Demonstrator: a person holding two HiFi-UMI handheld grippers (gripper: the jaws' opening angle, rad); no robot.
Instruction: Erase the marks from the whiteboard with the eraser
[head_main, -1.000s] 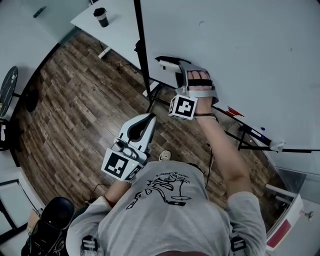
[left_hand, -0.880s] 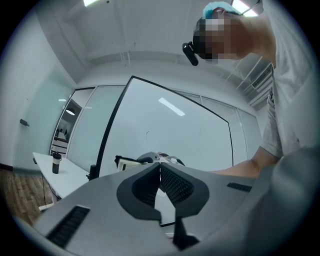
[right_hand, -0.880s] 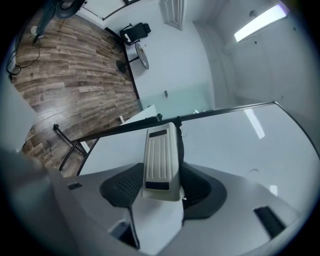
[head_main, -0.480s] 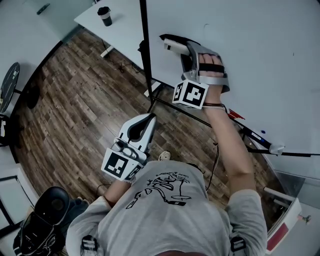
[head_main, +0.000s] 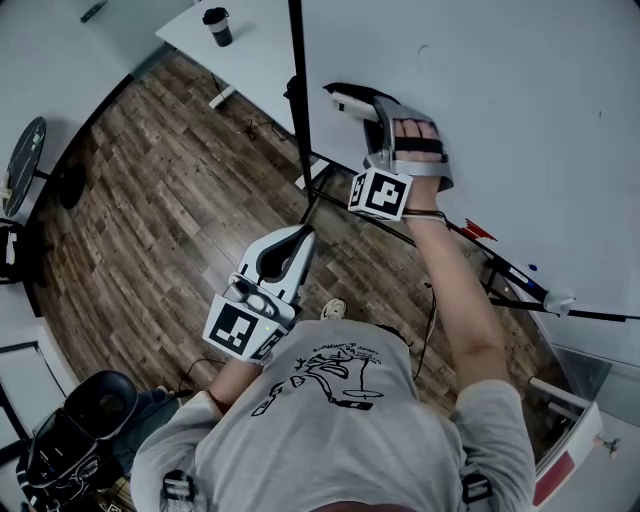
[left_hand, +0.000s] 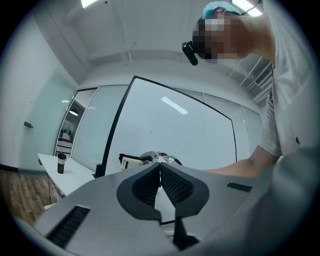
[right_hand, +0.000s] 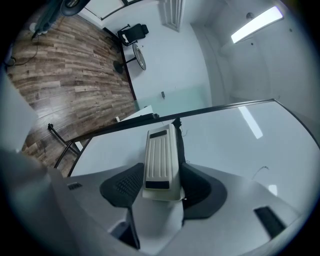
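Seen from my head, I am holding the eraser (head_main: 350, 102) against the whiteboard (head_main: 520, 120) near its left edge, my left gripper (head_main: 292, 248) hanging low. In its own view, the jaws are sitting together, empty. In its view, my right gripper (right_hand: 161, 172) is clamping the eraser.

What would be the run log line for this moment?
right gripper: shut on eraser | eraser: at whiteboard, near its left edge | left gripper: shut, empty, off board
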